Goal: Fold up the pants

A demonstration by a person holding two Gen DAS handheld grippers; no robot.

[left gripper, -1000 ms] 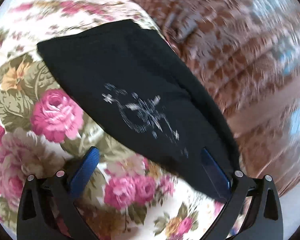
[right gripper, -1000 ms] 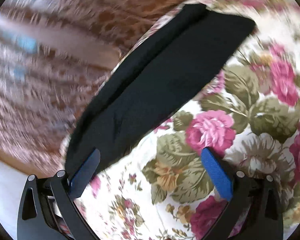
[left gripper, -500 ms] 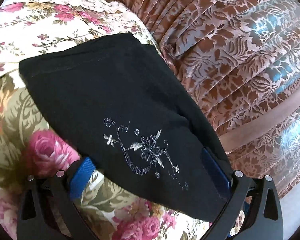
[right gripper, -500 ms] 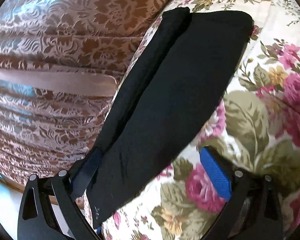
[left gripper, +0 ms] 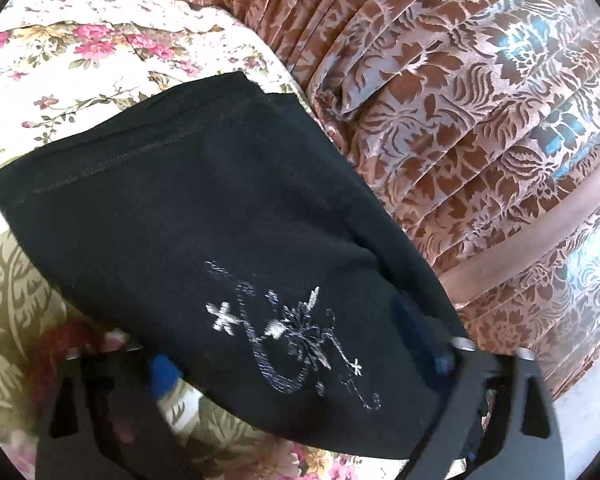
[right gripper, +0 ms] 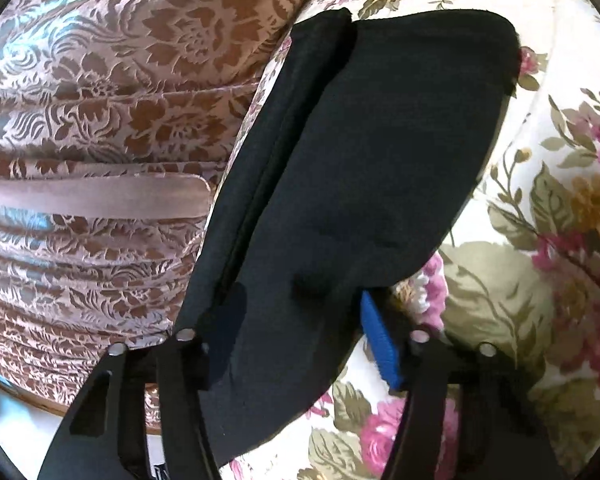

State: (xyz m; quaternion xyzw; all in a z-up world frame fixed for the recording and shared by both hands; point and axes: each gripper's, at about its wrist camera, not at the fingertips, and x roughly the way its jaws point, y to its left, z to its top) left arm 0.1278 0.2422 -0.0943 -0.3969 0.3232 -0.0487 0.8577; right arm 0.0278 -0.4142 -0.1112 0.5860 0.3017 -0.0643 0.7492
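Lying between both closing jaws — pants — left hand-held gripper wide, right hand-held gripper narrower.

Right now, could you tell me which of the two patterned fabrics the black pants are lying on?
The pants lie on the cream cloth with pink roses, not the brown damask fabric, which hangs pleated beyond their far edge.

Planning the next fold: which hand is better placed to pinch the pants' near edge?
Probably right. Both tools have just been closing with the pants between them, but the right tool has the narrower gap, bracketing the edge; the left tool has one pad over bedspread.
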